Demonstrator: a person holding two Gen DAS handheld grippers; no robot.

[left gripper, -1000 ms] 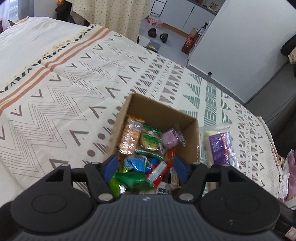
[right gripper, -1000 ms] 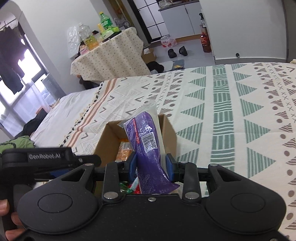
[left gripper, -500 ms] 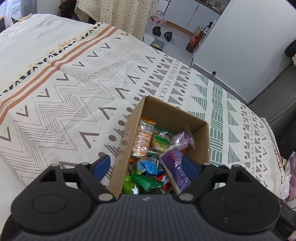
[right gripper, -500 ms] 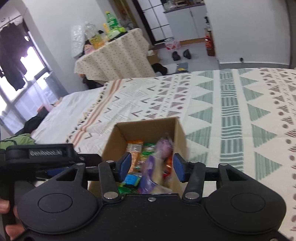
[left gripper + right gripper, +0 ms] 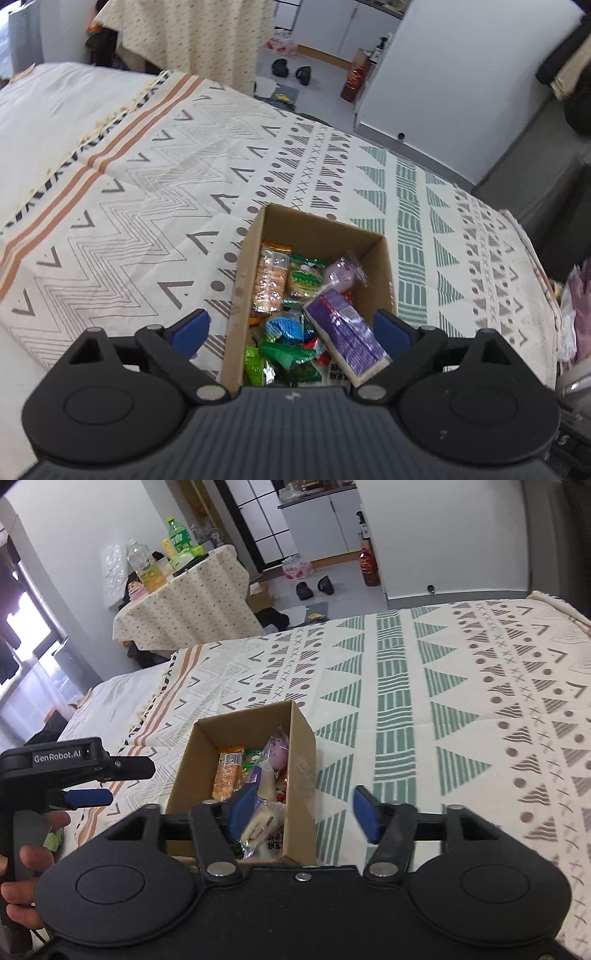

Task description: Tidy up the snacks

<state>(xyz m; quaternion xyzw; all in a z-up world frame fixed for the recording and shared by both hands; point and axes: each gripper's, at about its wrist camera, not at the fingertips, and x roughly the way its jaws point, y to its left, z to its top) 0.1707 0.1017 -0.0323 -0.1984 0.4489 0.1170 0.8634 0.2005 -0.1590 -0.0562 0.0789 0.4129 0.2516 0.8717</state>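
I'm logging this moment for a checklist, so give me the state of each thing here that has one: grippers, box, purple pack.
left gripper: jaws open, holding nothing, straddling the box's near end.
right gripper: jaws open, empty.
cardboard box: open-topped, upright on the bedspread, filled with snacks.
purple snack pack: released, lying tilted on top of the other snacks inside the box.

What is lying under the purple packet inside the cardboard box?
The purple packet lies on top in the cardboard box. A green wrapper, a blue one and a white pack edge show beside it; whatever is directly underneath is covered.
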